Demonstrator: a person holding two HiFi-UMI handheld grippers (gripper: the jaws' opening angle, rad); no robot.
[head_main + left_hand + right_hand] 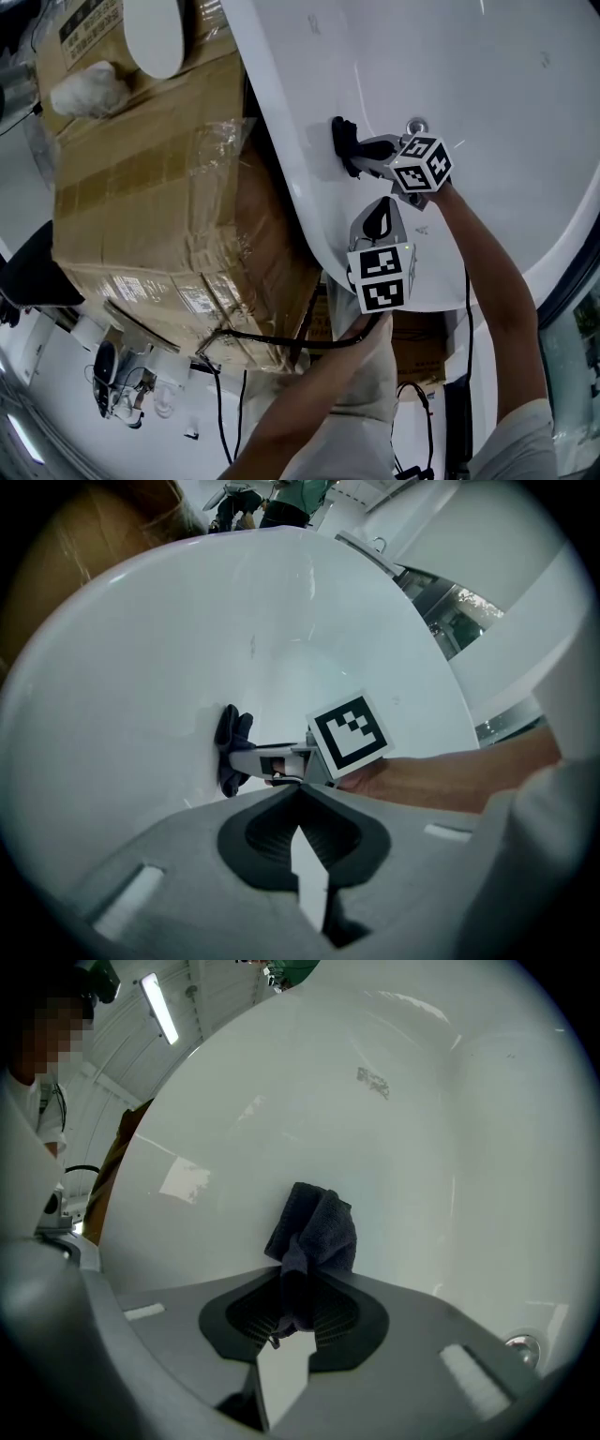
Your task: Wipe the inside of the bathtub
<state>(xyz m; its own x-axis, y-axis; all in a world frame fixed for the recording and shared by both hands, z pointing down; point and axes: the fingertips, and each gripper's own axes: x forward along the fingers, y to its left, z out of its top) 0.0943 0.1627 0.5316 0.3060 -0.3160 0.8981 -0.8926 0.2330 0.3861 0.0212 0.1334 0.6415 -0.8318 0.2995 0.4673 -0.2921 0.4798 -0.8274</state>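
The white bathtub (450,56) fills the upper right of the head view. My right gripper (361,150) is shut on a dark blue cloth (344,145) and holds it flat against the tub's inner wall. The right gripper view shows the cloth (314,1232) bunched between the jaws and touching the tub (375,1129). My left gripper (375,220) hovers just below the right one, over the tub's rim. Its jaws meet with nothing between them in the left gripper view, which looks onto the cloth (232,747) and the tub wall (187,639).
Large cardboard boxes (159,187) stand right beside the tub on the left, with a white rag (89,89) on top. A black cable (281,339) runs under my arms. A metal fitting (521,1347) sits in the tub wall near the right gripper.
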